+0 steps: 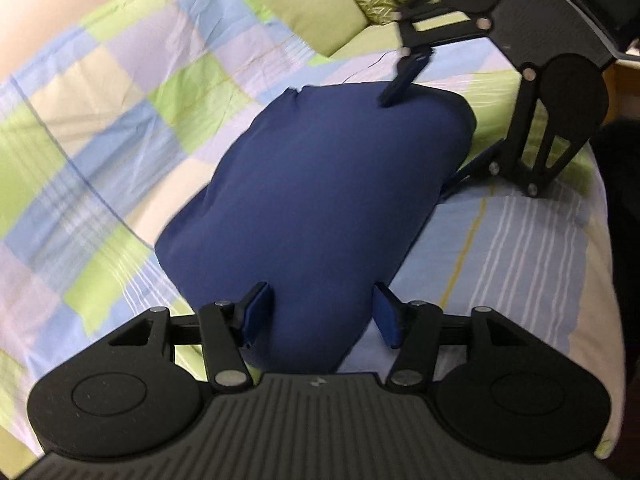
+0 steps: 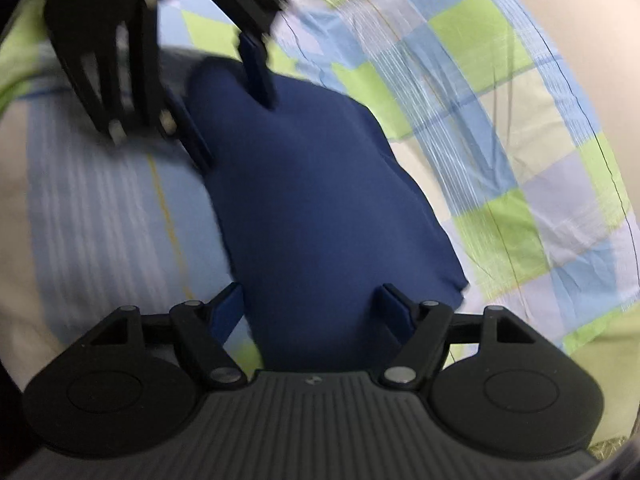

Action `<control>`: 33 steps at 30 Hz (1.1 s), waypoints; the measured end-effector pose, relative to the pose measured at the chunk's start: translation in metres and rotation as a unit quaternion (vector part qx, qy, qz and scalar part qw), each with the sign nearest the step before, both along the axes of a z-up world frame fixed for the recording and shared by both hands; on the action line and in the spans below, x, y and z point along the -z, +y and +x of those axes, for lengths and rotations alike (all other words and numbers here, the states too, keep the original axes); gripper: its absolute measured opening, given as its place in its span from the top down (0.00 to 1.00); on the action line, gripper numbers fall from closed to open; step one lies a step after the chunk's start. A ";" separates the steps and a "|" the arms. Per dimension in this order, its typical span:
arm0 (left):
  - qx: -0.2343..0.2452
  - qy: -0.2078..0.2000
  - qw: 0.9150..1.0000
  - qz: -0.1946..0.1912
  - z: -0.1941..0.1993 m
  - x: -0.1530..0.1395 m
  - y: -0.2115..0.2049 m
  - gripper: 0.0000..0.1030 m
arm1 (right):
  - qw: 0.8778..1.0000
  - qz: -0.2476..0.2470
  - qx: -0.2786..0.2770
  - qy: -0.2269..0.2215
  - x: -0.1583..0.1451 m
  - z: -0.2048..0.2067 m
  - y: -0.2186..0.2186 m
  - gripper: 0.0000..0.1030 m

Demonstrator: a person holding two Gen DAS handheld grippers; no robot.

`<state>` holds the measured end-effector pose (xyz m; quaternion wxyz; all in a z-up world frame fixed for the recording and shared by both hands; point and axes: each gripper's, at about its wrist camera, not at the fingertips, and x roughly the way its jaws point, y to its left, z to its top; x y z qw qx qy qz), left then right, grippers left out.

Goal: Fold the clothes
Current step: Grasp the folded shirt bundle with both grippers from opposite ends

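A: Where does your cloth (image 1: 320, 200) lie?

B: The folded navy cloth lies flat on the checked sheet (image 1: 120, 100), and everything else sits around it. The green pillow (image 1: 304, 4) is beyond its far edge in your left view.

A: And your left gripper (image 1: 320, 316)?

B: It stands at one end of the cloth with its jaws spread. The cloth's end lies between the blue pads (image 1: 256, 312), but they do not press on it.

A: Your right gripper (image 2: 316, 312)?

B: It is at the opposite end of the cloth, jaws likewise spread, the cloth's end between them and unpinched. In your left view you see it across the cloth, one finger touching or just over the top face and the other down by the cloth's side edge.

A: Do you hold anything?

B: No, both grippers are apart and the cloth rests on the sheet.
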<state>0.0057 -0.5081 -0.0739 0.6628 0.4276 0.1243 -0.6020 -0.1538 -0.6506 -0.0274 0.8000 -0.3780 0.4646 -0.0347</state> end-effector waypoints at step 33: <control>0.075 -0.117 0.989 0.043 -0.007 0.011 -0.025 0.43 | 0.999 -0.009 -0.023 0.021 0.015 0.023 -0.025 0.32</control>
